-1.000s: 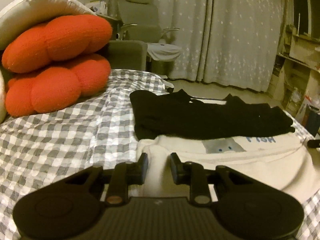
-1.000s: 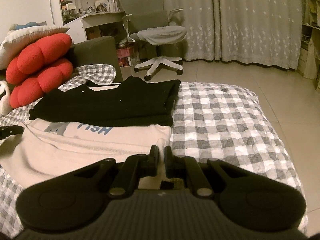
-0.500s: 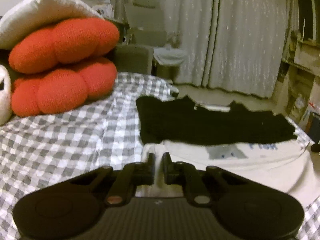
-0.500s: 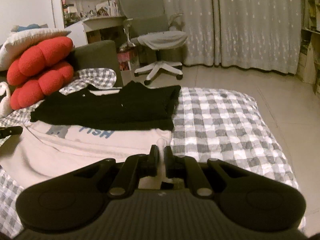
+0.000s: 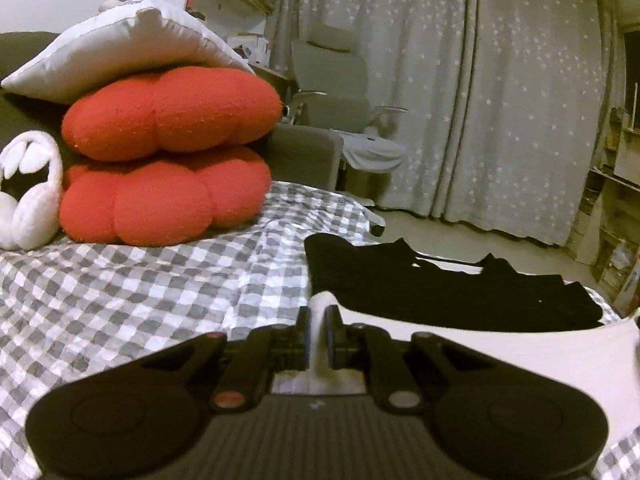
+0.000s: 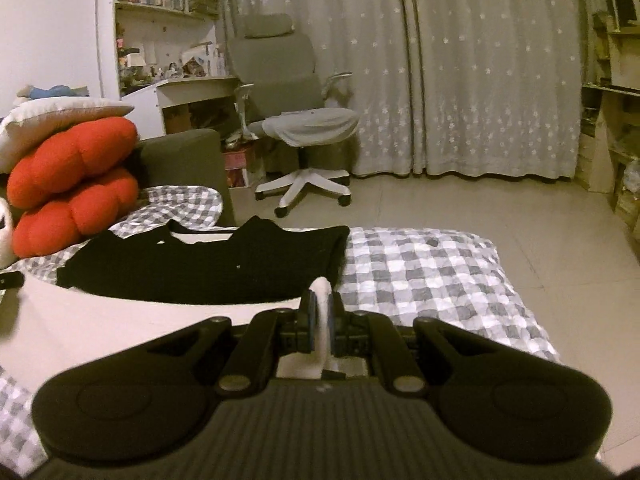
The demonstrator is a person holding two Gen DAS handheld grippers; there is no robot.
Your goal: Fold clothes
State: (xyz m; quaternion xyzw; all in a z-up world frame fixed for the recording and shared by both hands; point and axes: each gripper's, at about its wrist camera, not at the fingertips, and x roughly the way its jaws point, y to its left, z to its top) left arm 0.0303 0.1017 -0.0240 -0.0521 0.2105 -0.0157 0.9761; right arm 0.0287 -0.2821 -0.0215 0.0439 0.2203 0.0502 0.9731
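A cream-white garment point(image 5: 500, 352) lies spread on the checked bed cover point(image 5: 140, 300). My left gripper point(image 5: 318, 314) is shut on its near left corner, a ridge of white cloth standing up between the pads. In the right wrist view my right gripper point(image 6: 322, 306) is shut on the near right corner of the same white garment point(image 6: 120, 328). The cloth stretches raised between the two grips. Beyond it lies a folded black garment point(image 5: 440, 288), also seen as the black garment point(image 6: 208, 268) in the right wrist view.
Two red cushions point(image 5: 168, 160) under a white pillow point(image 5: 120, 48) are stacked at the bed's head on the left. An office chair point(image 6: 296, 120) stands on the tiled floor before the starred curtains point(image 6: 480, 60). The bed's edge point(image 6: 520, 300) falls away on the right.
The left gripper's jaws closed on the white garment's corner. Both grippers tilted upward, lifting the near edge so the printed front is now hidden behind the raised cloth.
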